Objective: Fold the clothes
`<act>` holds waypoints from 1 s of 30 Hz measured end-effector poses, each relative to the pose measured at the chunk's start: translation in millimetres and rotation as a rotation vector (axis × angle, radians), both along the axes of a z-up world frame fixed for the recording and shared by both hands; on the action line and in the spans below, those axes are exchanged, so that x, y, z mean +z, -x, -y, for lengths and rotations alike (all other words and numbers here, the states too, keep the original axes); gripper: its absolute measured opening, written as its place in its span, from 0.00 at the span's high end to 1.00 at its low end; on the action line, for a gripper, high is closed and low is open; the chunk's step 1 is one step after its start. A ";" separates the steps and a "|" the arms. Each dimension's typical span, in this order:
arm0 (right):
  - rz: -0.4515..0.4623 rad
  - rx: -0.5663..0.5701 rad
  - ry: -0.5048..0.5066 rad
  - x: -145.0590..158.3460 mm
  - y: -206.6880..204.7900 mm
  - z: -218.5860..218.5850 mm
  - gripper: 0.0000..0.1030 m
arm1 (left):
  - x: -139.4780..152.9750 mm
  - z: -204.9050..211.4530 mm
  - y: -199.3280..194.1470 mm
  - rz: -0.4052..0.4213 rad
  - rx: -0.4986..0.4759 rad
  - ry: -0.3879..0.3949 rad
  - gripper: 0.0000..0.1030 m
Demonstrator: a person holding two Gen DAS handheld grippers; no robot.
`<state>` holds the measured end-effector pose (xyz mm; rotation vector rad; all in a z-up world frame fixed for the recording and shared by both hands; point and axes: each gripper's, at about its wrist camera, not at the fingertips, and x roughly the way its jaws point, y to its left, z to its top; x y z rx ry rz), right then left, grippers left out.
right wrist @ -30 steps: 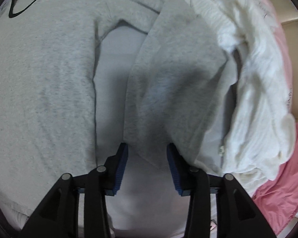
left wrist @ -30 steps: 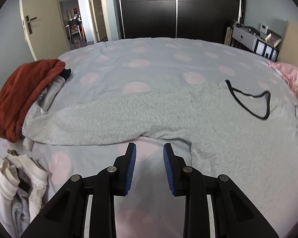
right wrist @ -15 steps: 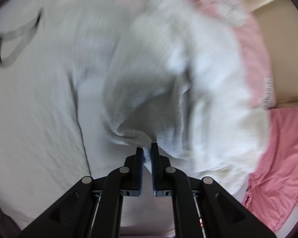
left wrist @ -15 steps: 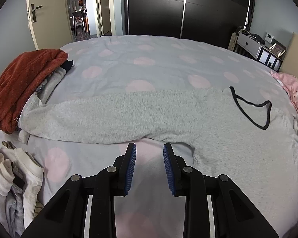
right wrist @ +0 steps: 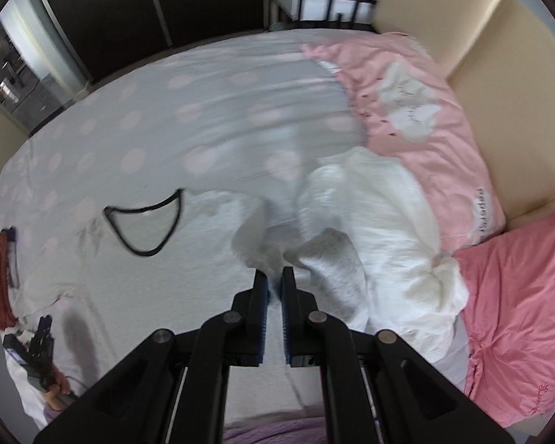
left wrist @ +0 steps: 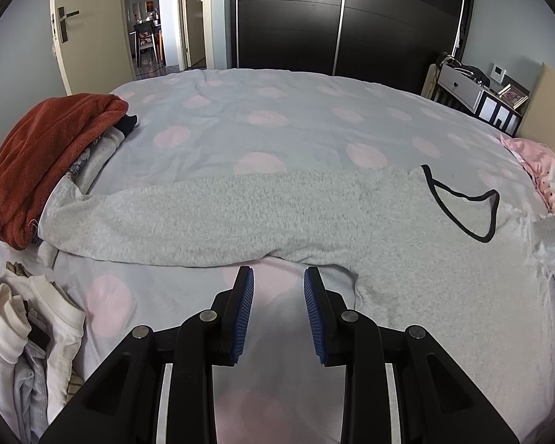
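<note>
- Left wrist view: my left gripper [left wrist: 278,309] hangs low over the bed [left wrist: 285,118], its blue pads spread with nothing between them.
- The grey sweater [left wrist: 407,244] lies face up across the bed, body flat, black-edged neckline [left wrist: 462,199] toward the pillows. Its long left sleeve [left wrist: 188,218] stretches out straight, and the cuff ends against the rust-red blanket [left wrist: 37,155] on the pile at the bed's edge.
- My pads sit just short of the sleeve's near hem, close to the armpit. To fold this side well, I judge I should take the sleeve farther out, near the cuff, so that it comes across as one flat strip and does not drag the pile.
- At the far right edge of this view, a grey flap is raised off the bed: the other sleeve.
- Right wrist view: my right gripper [right wrist: 273,285] has its pads pressed together on a bunch of the right sleeve [right wrist: 325,259], holding it up off the bed. The picture is motion-blurred, so I cannot tell how much cloth is caught.
- The sleeve is just beside a crumpled white garment [right wrist: 381,229] and the pink pillow [right wrist: 425,118]; I should keep the lift clear of the white cloth.
- To fold well, I would carry the sleeve in over the chest, below the neckline, and lay it flat before letting go.
- The left gripper, held by a hand, shows small at the lower left here.
</note>
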<state>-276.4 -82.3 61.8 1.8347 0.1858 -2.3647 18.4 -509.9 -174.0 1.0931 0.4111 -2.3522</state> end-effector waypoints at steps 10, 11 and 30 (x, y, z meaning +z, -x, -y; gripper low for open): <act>0.167 0.171 -0.035 -113.4 -17.8 143.3 0.94 | -1.0 9.6 -3.3 -0.022 -0.004 -0.063 0.71; 0.183 0.179 -0.038 -127.7 -18.0 151.5 0.94 | -2.1 9.6 -2.6 -0.022 -0.008 -0.067 0.71; 0.059 0.243 0.413 -201.9 -41.3 97.8 0.70 | -12.1 -57.3 14.8 -0.005 -0.242 -0.100 0.71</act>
